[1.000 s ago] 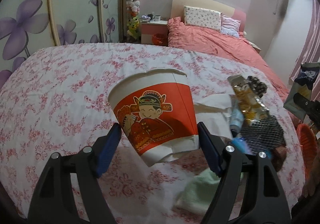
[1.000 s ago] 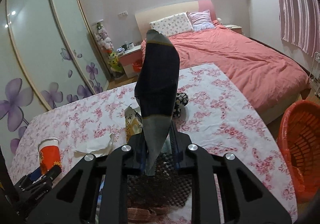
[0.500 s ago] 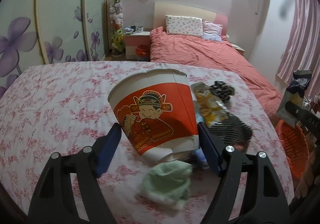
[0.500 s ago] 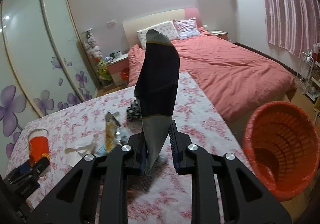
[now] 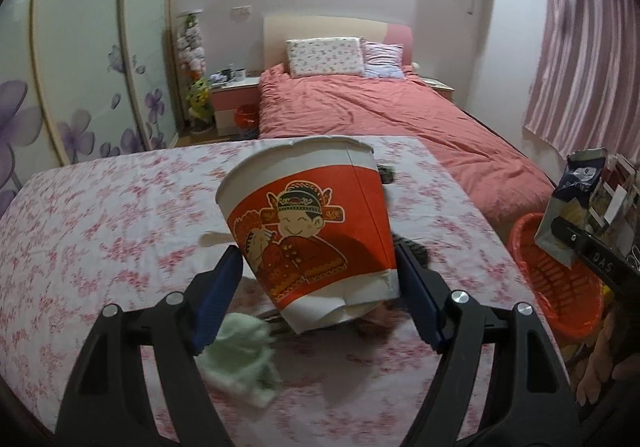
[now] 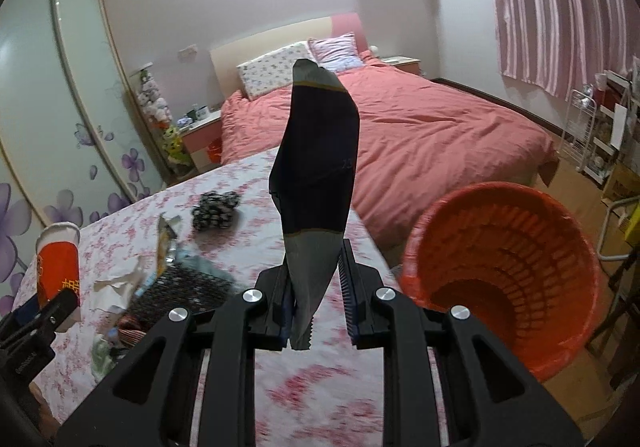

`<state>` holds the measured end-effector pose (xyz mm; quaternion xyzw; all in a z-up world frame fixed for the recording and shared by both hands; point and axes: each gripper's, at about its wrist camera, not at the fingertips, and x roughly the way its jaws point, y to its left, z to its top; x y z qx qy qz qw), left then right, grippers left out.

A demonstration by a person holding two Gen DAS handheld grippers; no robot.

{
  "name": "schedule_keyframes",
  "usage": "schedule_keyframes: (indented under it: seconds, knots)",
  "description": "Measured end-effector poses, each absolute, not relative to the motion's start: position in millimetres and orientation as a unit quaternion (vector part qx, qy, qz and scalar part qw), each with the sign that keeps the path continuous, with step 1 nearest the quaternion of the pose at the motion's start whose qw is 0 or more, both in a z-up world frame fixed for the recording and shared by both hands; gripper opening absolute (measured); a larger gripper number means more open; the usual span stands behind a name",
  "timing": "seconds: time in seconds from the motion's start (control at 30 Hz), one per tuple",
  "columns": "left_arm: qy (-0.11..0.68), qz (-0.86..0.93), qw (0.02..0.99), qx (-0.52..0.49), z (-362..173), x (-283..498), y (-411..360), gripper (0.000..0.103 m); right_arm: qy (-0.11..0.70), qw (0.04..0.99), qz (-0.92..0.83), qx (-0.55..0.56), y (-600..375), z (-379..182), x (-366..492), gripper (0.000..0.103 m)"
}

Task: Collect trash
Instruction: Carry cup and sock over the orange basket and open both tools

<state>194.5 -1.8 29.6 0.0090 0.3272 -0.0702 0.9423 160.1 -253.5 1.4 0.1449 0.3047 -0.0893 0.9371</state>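
Note:
My left gripper (image 5: 320, 283) is shut on a red and white paper cup (image 5: 308, 223) with a cartoon figure, held tilted above the floral table (image 5: 100, 231). The cup also shows in the right wrist view (image 6: 58, 259). My right gripper (image 6: 316, 299) holds a dark blue and silver snack bag (image 6: 316, 183) upright; the right jaw stands a little apart from the bag. The bag also shows at the right edge of the left wrist view (image 5: 572, 203). An orange trash basket (image 6: 504, 267) stands by the table's right end, close to the right gripper, and shows in the left wrist view (image 5: 560, 283).
On the table lie a green cloth (image 5: 240, 355), a black mesh piece (image 6: 180, 291), a yellow wrapper (image 6: 162, 243), white tissue (image 6: 120, 279) and a black-and-white bundle (image 6: 216, 207). A red bed (image 6: 420, 131) stands beyond the table. A wire shelf (image 6: 588, 135) stands at the right.
Both grippers have swung right along the table with their loads. The orange basket has come into close view beside the right gripper. The right jaws have parted slightly.

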Motion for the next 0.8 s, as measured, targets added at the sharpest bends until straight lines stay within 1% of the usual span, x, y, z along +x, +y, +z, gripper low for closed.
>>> schedule_keyframes:
  seconds: [0.33, 0.8]
  knots:
    - [0.327, -0.129, 0.935, 0.042, 25, 185, -78, 0.075, 0.31, 0.927, -0.134, 0.163, -301, -12, 147, 0.021]
    - [0.339, -0.218, 0.912, 0.069, 5, 188, -179, 0.075, 0.322, 0.912, -0.173, 0.186, -364, -36, 140, 0.021]
